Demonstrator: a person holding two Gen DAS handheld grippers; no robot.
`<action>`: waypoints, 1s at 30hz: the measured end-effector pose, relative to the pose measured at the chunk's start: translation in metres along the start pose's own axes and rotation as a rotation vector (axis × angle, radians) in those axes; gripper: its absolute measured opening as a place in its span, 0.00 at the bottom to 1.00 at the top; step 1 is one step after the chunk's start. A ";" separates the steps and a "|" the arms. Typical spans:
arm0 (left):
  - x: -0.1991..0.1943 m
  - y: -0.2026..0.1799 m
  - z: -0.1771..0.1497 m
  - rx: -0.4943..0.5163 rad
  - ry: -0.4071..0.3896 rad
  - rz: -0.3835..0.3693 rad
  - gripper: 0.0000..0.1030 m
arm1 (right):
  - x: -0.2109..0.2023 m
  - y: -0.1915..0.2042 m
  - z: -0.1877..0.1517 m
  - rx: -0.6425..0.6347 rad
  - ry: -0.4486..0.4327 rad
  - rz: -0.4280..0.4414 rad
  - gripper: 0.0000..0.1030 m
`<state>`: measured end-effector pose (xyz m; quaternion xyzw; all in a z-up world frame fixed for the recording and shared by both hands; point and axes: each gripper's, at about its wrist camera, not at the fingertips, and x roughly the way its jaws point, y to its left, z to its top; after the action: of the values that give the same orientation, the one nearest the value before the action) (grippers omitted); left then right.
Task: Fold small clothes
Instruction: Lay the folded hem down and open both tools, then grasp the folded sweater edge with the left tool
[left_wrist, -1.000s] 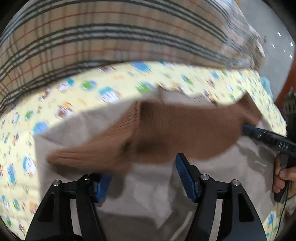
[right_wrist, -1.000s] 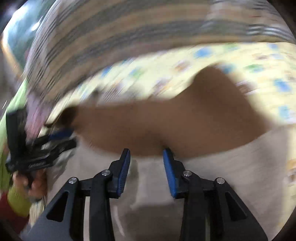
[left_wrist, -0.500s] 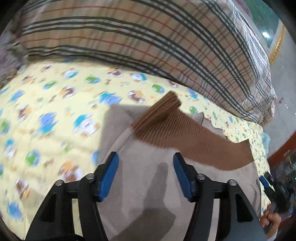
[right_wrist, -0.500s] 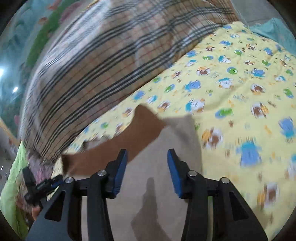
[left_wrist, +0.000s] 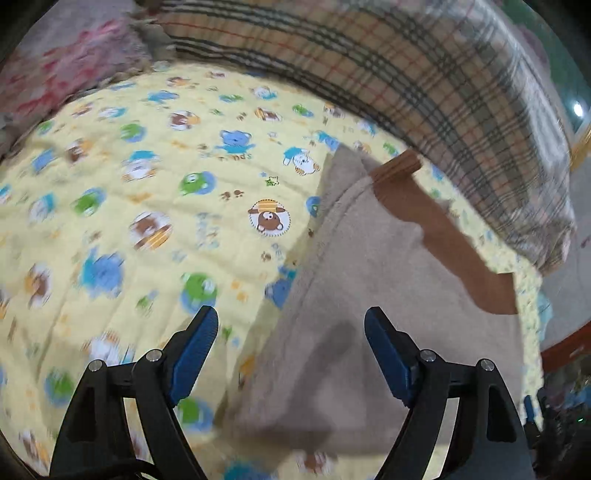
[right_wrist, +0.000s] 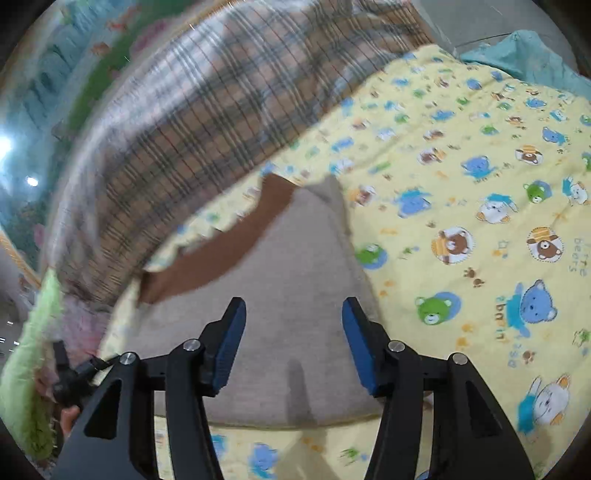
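Left wrist view: left gripper (left_wrist: 290, 349) wide apart, holding nothing, over left edge of beige garment (left_wrist: 373, 295) lying flat on yellow bear blanket (left_wrist: 147, 184). Right gripper (right_wrist: 291, 338) also wide apart, empty, above middle of garment (right_wrist: 295, 288). Garment long way runs away from both grippers. Brown sleeve (left_wrist: 447, 236) lies across far end, near plaid pillow (left_wrist: 443, 92). Second ago sleeve was up between grippers; now laid flat, both grippers pulled back

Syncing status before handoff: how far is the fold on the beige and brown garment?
Done: beige garment lies flat on the yellow bear blanket, its brown sleeve laid across the top. In hand: nothing; left tool and right tool are open, empty. Left: probably further folds.
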<state>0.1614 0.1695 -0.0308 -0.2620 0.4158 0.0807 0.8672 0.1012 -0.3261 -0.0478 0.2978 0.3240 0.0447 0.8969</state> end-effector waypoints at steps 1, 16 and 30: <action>-0.013 0.000 -0.009 -0.012 -0.013 -0.011 0.80 | -0.003 0.001 -0.001 -0.002 -0.006 0.017 0.54; -0.031 -0.006 -0.090 -0.144 0.095 -0.117 0.81 | -0.005 0.037 -0.048 -0.185 -0.004 0.206 0.57; 0.012 -0.018 -0.053 -0.190 0.028 -0.098 0.84 | 0.009 0.026 -0.048 -0.130 0.053 0.218 0.60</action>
<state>0.1395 0.1255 -0.0598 -0.3642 0.4050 0.0736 0.8354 0.0821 -0.2782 -0.0670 0.2711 0.3095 0.1708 0.8953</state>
